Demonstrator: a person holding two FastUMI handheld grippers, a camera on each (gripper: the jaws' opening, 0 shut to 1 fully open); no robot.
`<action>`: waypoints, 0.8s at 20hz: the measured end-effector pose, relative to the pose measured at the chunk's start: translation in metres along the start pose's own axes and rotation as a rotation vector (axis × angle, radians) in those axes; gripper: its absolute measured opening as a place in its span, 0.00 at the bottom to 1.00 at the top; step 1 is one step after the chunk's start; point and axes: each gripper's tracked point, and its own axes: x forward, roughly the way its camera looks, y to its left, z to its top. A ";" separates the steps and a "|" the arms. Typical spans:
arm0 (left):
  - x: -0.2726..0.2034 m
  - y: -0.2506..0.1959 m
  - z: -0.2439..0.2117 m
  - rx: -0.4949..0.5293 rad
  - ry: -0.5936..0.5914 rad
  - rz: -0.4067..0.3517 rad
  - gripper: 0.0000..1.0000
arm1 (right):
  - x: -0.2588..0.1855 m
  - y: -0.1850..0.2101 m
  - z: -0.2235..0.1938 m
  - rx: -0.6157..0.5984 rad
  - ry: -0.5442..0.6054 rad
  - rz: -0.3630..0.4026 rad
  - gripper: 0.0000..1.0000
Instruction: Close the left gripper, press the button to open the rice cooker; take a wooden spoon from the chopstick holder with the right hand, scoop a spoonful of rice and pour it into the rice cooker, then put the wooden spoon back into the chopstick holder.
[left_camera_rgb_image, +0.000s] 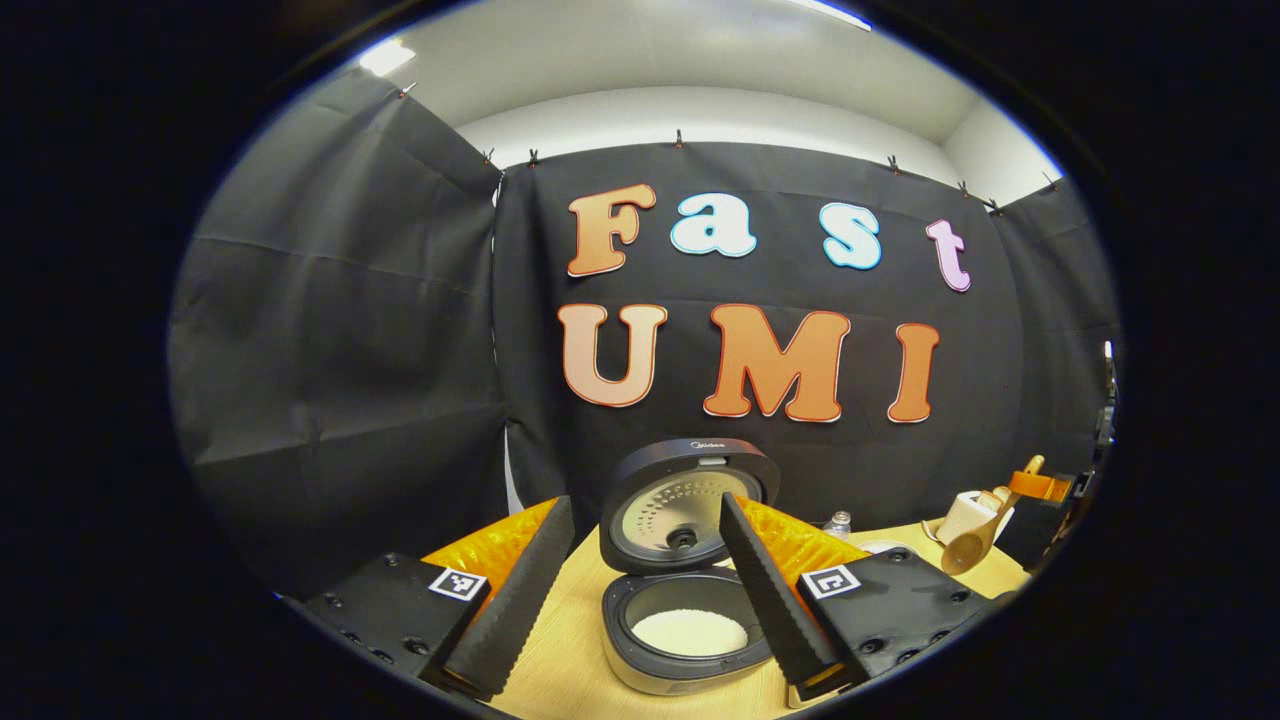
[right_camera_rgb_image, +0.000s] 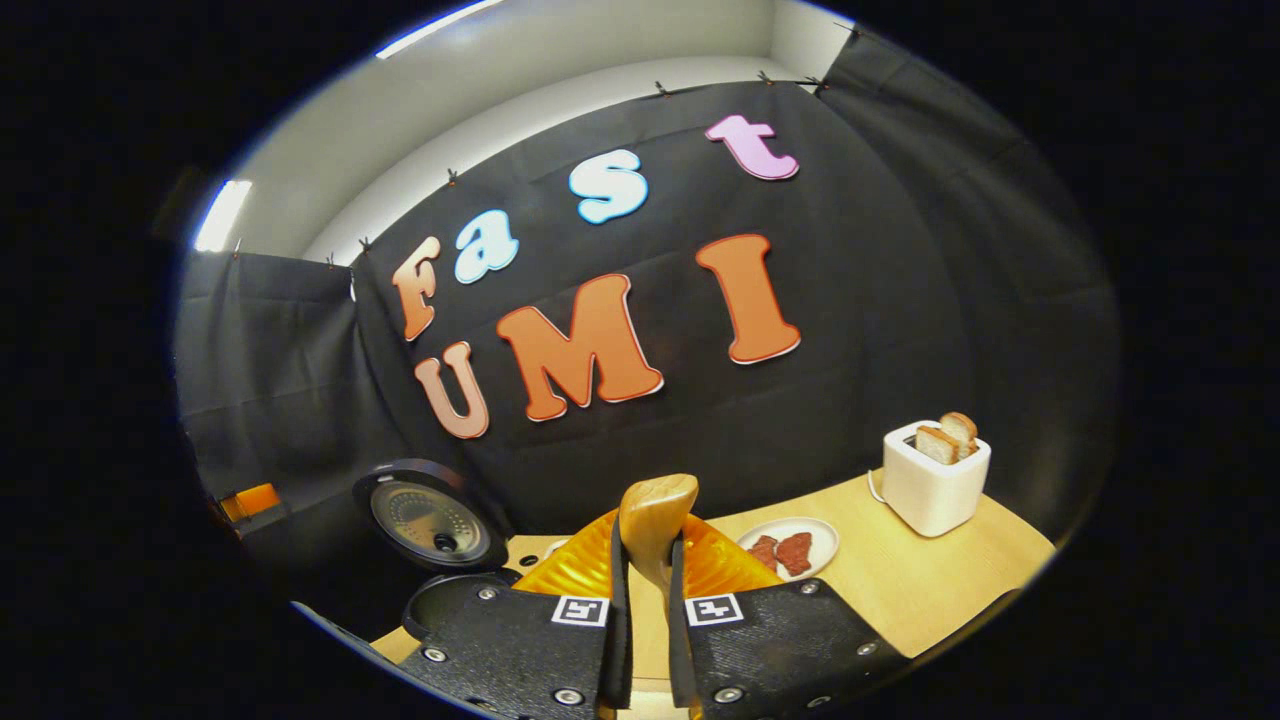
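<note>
The rice cooker (left_camera_rgb_image: 690, 640) stands open on the wooden table, its lid (left_camera_rgb_image: 690, 500) raised and white rice in the inner pot. My left gripper (left_camera_rgb_image: 645, 505) is open, one finger on each side of the cooker, touching nothing. At the far right, the wooden spoon (left_camera_rgb_image: 972, 545) hangs with its bowl low, held by my right gripper (left_camera_rgb_image: 1042, 487). In the right gripper view, my right gripper (right_camera_rgb_image: 648, 560) is shut on the wooden spoon's handle (right_camera_rgb_image: 657, 515), which sticks up between the fingers. The open cooker (right_camera_rgb_image: 432, 525) lies to the left there.
A white toaster (right_camera_rgb_image: 935, 480) with bread slices stands at the right of the table (right_camera_rgb_image: 930, 580). A white plate (right_camera_rgb_image: 797, 548) with reddish pieces lies beside it. A small bottle (left_camera_rgb_image: 838, 522) stands behind the cooker. The black cloth wall closes off the back.
</note>
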 end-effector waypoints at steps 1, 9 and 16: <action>0.000 -0.007 0.000 0.001 0.001 -0.005 0.96 | -0.006 -0.011 -0.004 0.003 0.006 -0.016 0.14; -0.007 -0.040 -0.009 0.013 0.024 -0.027 0.96 | -0.033 -0.065 -0.055 0.067 0.084 -0.095 0.14; -0.020 -0.038 -0.012 0.037 0.041 -0.003 0.96 | -0.030 -0.087 -0.115 0.077 0.170 -0.115 0.14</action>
